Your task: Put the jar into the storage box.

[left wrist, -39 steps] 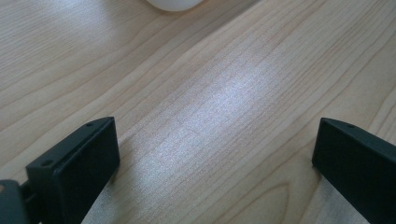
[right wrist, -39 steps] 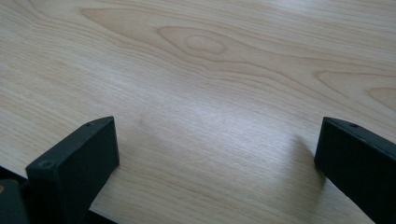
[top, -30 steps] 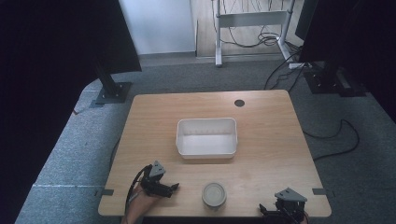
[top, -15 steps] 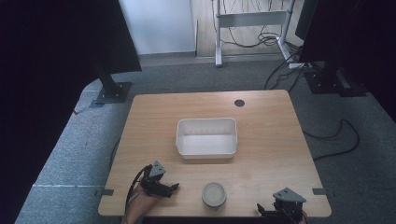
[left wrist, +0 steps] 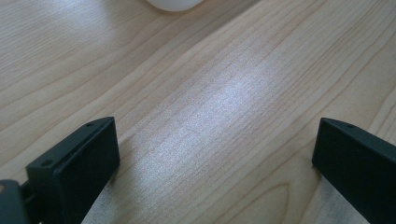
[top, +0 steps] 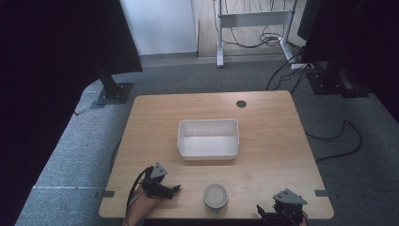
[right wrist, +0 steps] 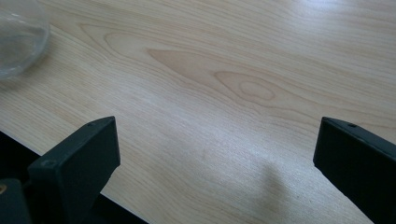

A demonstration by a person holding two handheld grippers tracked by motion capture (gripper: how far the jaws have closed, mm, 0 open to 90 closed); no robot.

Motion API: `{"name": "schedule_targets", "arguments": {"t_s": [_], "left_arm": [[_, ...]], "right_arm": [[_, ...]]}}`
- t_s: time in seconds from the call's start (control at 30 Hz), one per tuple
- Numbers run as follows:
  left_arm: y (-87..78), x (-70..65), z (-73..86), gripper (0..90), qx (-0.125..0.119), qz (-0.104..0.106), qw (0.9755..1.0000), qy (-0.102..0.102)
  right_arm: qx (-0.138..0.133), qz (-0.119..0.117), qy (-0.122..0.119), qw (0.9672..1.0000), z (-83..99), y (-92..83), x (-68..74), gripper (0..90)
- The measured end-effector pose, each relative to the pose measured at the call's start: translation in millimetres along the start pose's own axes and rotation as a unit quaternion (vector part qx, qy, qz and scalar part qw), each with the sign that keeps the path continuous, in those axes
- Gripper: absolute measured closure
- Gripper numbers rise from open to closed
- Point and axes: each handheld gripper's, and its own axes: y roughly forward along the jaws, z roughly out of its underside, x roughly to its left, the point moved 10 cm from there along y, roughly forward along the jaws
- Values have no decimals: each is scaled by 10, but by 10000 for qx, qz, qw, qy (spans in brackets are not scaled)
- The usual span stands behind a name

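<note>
A white rectangular bin (top: 207, 138) stands empty at the middle of the wooden table (top: 273, 141). A round clear lidded dish (top: 216, 196) sits near the front edge, between the two grippers. My left gripper (top: 170, 190) rests low on the table at the front left, held by a hand, its jaws pointing right toward the dish. In the left gripper view it (left wrist: 215, 154) is open over bare wood, with a white rounded edge (left wrist: 175, 3) at the top. My right gripper (top: 266, 212) is at the front right edge. It (right wrist: 215, 154) is open, and the dish (right wrist: 17, 37) lies off to its upper left.
A dark cable hole (top: 241, 104) marks the table's far side. Black stands (top: 112, 89) and loose cables (top: 339, 136) lie on the grey carpet around the table. A white desk frame (top: 251, 28) stands behind.
My right gripper has edged slightly left along the front edge. The left gripper, bin and dish have not moved.
</note>
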Motion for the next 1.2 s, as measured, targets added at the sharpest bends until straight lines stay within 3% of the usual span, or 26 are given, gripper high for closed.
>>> {"name": "schedule_targets", "arguments": {"t_s": [0.63,1.2], "left_arm": [[0,0,0,4,-1,0,10000,-1],[0,0,0,4,0,0,10000,-1]], "right_arm": [[-269,-261,-232,9990,-193,-39,250,6],[-474,-559,-484,9961,-353,-27,486,5]]}}
